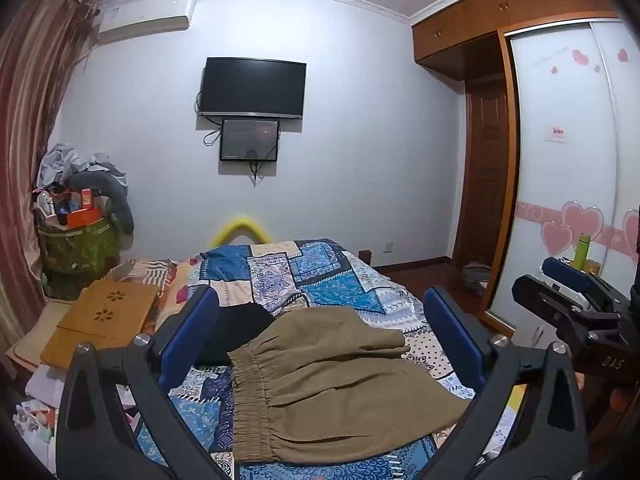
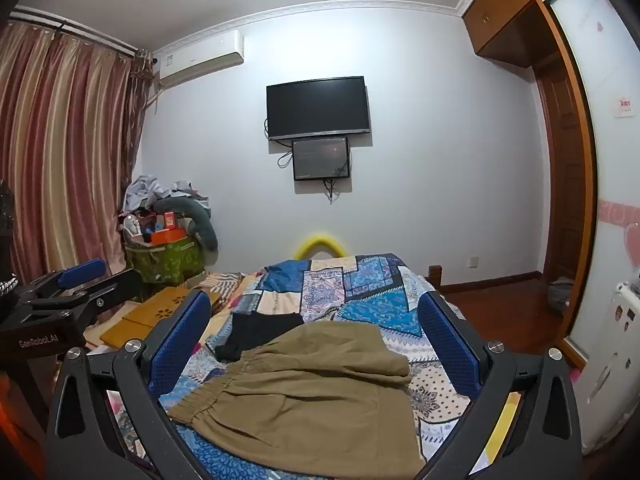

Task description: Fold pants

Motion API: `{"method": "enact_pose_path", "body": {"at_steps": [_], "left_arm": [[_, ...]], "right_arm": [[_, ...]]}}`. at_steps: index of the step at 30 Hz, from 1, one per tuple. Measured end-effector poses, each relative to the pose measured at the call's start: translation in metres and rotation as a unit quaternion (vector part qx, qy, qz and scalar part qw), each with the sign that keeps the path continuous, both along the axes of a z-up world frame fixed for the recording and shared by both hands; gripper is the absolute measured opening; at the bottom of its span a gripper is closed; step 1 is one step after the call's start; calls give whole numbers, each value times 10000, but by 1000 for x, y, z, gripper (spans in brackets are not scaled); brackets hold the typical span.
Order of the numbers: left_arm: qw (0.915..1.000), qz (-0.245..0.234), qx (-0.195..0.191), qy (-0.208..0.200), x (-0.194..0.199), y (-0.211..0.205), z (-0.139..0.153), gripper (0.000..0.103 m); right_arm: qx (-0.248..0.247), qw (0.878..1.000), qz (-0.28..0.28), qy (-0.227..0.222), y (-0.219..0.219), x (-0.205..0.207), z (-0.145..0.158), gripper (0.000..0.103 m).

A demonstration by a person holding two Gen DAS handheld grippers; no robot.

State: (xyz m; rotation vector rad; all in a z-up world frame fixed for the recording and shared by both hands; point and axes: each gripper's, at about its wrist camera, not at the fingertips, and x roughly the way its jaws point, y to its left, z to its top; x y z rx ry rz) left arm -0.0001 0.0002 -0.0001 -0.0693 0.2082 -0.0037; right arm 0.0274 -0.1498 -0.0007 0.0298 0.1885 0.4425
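So the khaki pants point(image 1: 340, 380) are lying on the patchwork bedspread point(image 1: 320, 276), already looking doubled over, with the elastic waistband point(image 1: 248, 396) sitting on the left side and the legs running off to the right, so the long axis is going roughly left to right across both views. Both grippers are hovering just above and in front of the pants, not touching the cloth. The left gripper point(image 1: 320, 336) is standing wide open with nothing between its blue pads, and it's sitting closer to the waistband end. The right gripper point(image 2: 316, 344) is also spread open and empty, and it's looking more at the leg end point(image 2: 384, 360). My guess is the next move is coming down on the near edge, left on the waistband, right on the legs. Stuff around: a black garment point(image 1: 240, 332) is lying just behind the pants with the khaki overlapping it, which is the thing I'd be worrying about snagging. A wooden lap desk point(image 1: 108, 316) is sitting at the left of the bed, well clear of the pants
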Motion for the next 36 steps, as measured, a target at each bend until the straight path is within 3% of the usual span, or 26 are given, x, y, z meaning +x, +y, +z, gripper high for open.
{"method": "enact_pose_path", "body": {"at_steps": [36], "left_arm": [[9998, 59, 154, 81, 4, -5, -3, 103]], "right_arm": [[58, 9999, -55, 101, -7, 3, 1, 103]]}}
